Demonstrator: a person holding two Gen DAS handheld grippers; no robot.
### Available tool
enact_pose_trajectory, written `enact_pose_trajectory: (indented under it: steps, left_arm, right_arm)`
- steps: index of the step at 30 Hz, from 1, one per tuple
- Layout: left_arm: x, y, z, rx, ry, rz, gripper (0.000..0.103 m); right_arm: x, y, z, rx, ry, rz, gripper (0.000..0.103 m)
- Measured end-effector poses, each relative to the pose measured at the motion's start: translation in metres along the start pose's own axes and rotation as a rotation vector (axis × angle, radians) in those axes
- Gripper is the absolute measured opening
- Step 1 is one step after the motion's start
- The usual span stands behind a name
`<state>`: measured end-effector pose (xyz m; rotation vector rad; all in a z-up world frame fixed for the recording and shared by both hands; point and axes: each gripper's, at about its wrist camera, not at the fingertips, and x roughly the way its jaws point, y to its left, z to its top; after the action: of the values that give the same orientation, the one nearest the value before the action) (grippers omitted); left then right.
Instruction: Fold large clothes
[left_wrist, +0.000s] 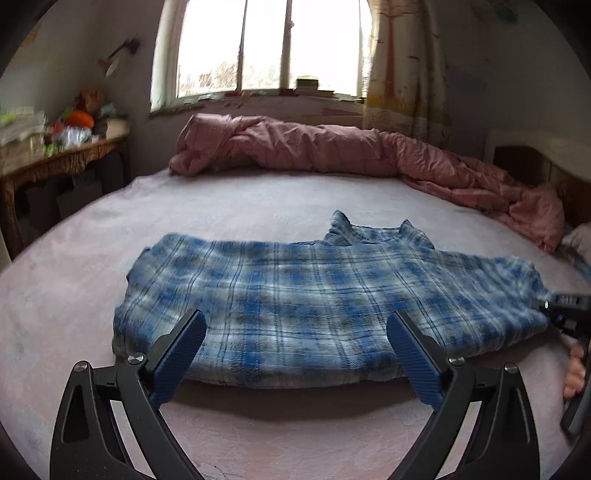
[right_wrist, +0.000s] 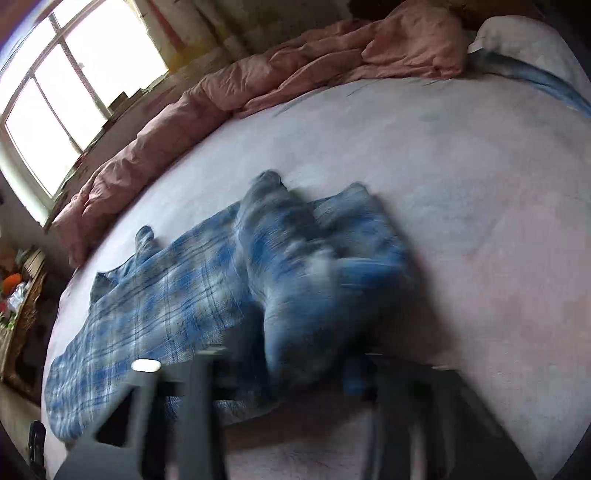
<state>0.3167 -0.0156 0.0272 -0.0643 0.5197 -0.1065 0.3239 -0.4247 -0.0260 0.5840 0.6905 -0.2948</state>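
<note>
Plaid shirt (left_wrist: 314, 295) flat on bed (left_wrist: 92, 258) | left tongs (left_wrist: 295, 347) wide apart

Daylight glares through the window (left_wrist: 273, 48); right wrist view smears, probably motion blur; fisheye edges bend.

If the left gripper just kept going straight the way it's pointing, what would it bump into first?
Most likely the blue plaid shirt spread on the bed: the open left gripper aims slightly downward at its near edge, though depth is hard to judge.

1 plaid shirt (left_wrist: 325, 291), 1 pink duvet (left_wrist: 332, 151), 2 grippers, 1 window (left_wrist: 266, 48), 1 side table (left_wrist: 62, 158).
</note>
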Motion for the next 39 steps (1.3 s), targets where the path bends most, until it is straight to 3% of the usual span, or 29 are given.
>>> enact_pose_trajectory:
  steps: [2,6,11,18,21,22,24,27,29,31,35,39]
  left_arm:
    - [0.000,0.008,0.002,-0.032,-0.010,0.011,0.098]
    - [-0.003,0.018,0.005,-0.060,-0.039,0.046,0.098]
    - [-0.004,0.032,0.007,-0.097,-0.055,0.067,0.098]
    - [-0.009,0.047,0.010,-0.140,-0.076,0.084,0.098]
    - [-0.008,0.054,0.010,-0.167,-0.078,0.101,0.098]
    - [-0.007,0.056,0.010,-0.179,-0.067,0.092,0.098]
    - [-0.003,0.059,0.010,-0.201,-0.045,0.060,0.098]
    - [0.000,0.059,0.010,-0.208,-0.034,0.050,0.098]
    - [-0.002,0.056,0.010,-0.189,-0.047,0.075,0.098]
    - [-0.004,0.051,0.009,-0.161,-0.065,0.086,0.098]
    - [-0.006,0.043,0.009,-0.127,-0.078,0.080,0.098]
    - [-0.007,0.039,0.009,-0.108,-0.084,0.076,0.098]
  right_arm:
    - [-0.011,0.012,-0.001,-0.076,-0.027,0.017,0.014]
    - [-0.039,0.051,-0.005,-0.255,-0.156,-0.041,0.013]
    - [-0.066,0.123,-0.013,-0.433,-0.217,-0.046,0.013]
    - [-0.063,0.201,-0.039,-0.506,-0.145,0.131,0.013]
    - [-0.035,0.217,-0.064,-0.541,-0.042,0.234,0.013]
    - [-0.020,0.219,-0.074,-0.557,0.028,0.263,0.013]
    - [0.002,0.216,-0.091,-0.560,0.106,0.266,0.014]
    - [0.001,0.217,-0.099,-0.581,0.095,0.277,0.024]
    - [-0.007,0.217,-0.098,-0.590,0.098,0.342,0.060]
    - [-0.013,0.218,-0.102,-0.596,0.127,0.400,0.060]
    - [-0.027,0.222,-0.107,-0.661,0.083,0.380,0.060]
    - [-0.044,0.211,-0.092,-0.604,0.059,0.450,0.060]
